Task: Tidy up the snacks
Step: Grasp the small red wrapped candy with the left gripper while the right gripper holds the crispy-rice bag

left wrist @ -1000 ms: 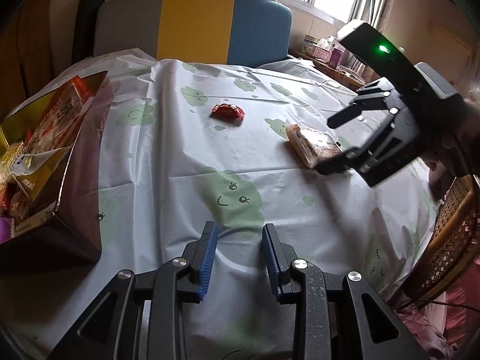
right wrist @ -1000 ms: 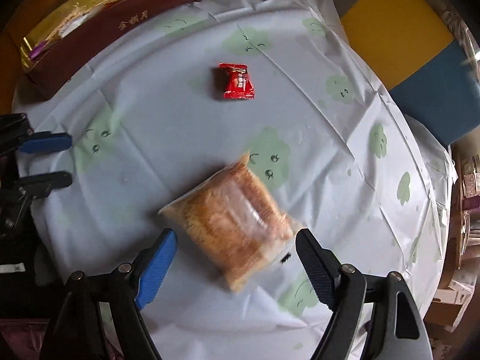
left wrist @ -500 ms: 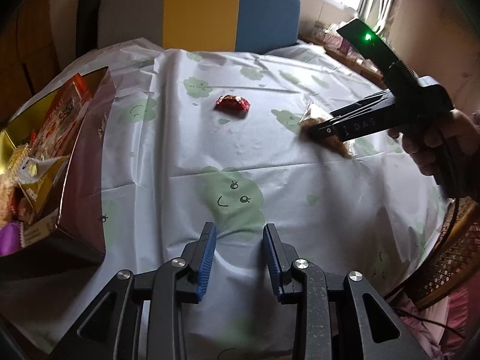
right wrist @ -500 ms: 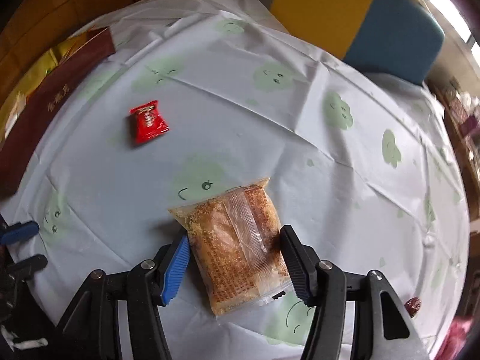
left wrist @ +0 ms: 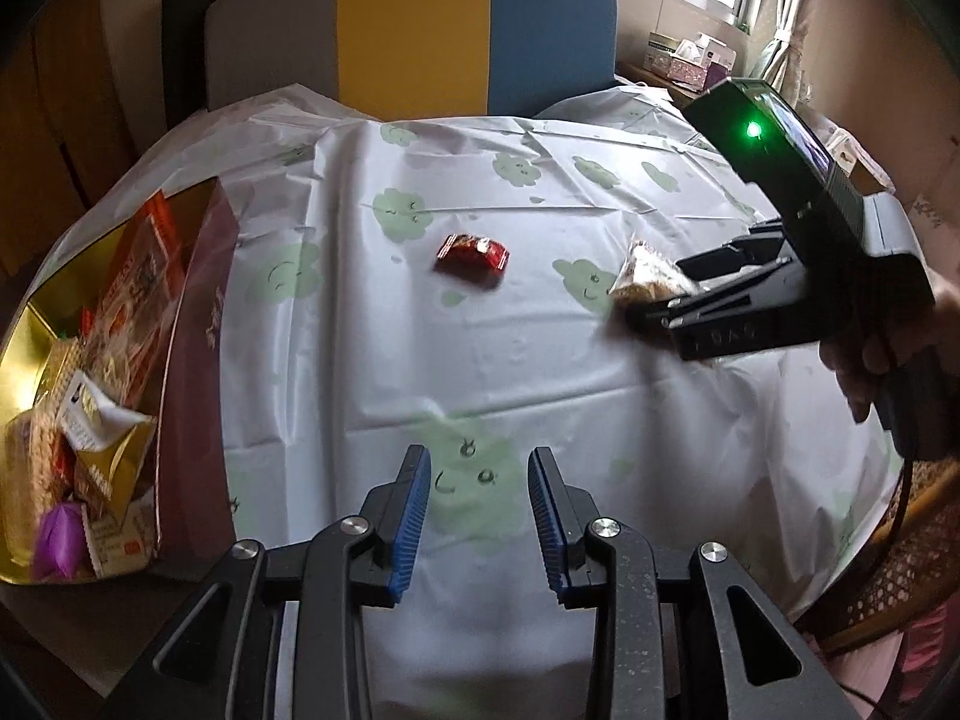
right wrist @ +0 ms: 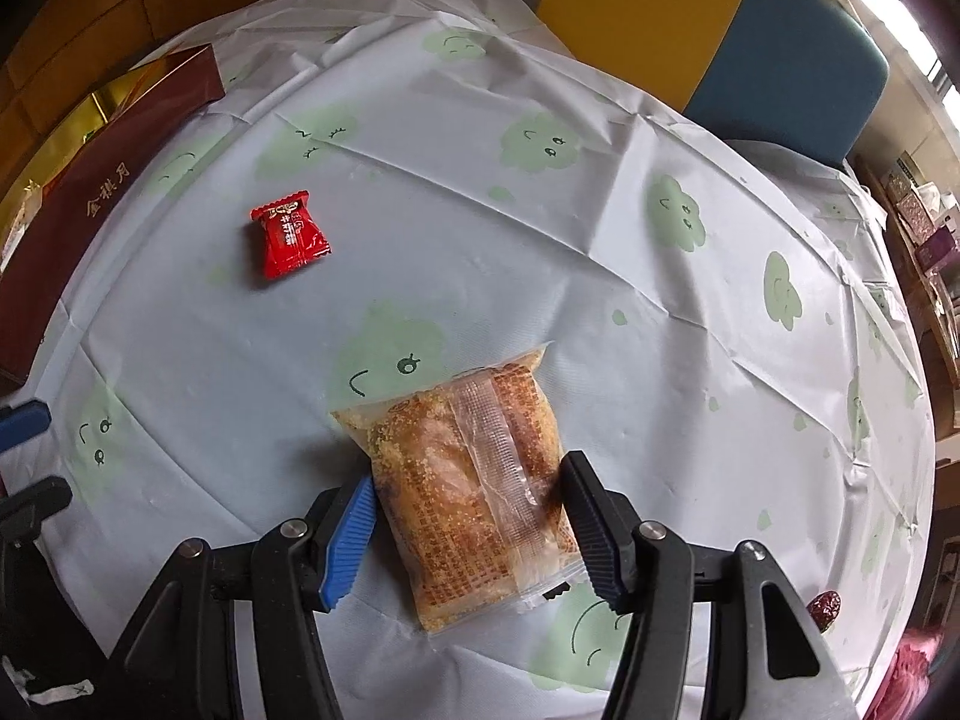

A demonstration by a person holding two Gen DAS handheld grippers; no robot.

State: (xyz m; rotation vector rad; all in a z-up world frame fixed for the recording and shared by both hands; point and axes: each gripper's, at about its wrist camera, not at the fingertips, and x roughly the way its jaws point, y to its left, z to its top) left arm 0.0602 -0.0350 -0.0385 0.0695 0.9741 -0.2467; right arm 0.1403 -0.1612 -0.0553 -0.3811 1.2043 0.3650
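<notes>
A clear bag of orange-brown crispy snack (right wrist: pixel 474 480) lies on the clouded tablecloth (right wrist: pixel 540 240). My right gripper (right wrist: pixel 468 525) straddles it, both fingers touching its sides, the bag still flat on the cloth. In the left wrist view the bag's tip (left wrist: pixel 645 276) pokes out of the right gripper (left wrist: pixel 678 300). A small red candy wrapper (right wrist: pixel 291 234) (left wrist: pixel 474 255) lies apart to the left. My left gripper (left wrist: pixel 479 531) is open and empty low over the near table edge.
A dark red gift box (left wrist: pixel 198 372) (right wrist: pixel 114 192) with a gold lining holds several snack packs at the table's left. A grey, yellow and blue chair back (left wrist: pixel 414 36) stands behind the table. A wicker chair (left wrist: pixel 906 528) is at the right. A red date (right wrist: pixel 825 609) lies near the right edge.
My right gripper has come down over the snack bag and narrowed until its fingers touch the bag's sides. The left gripper has hardly moved.
</notes>
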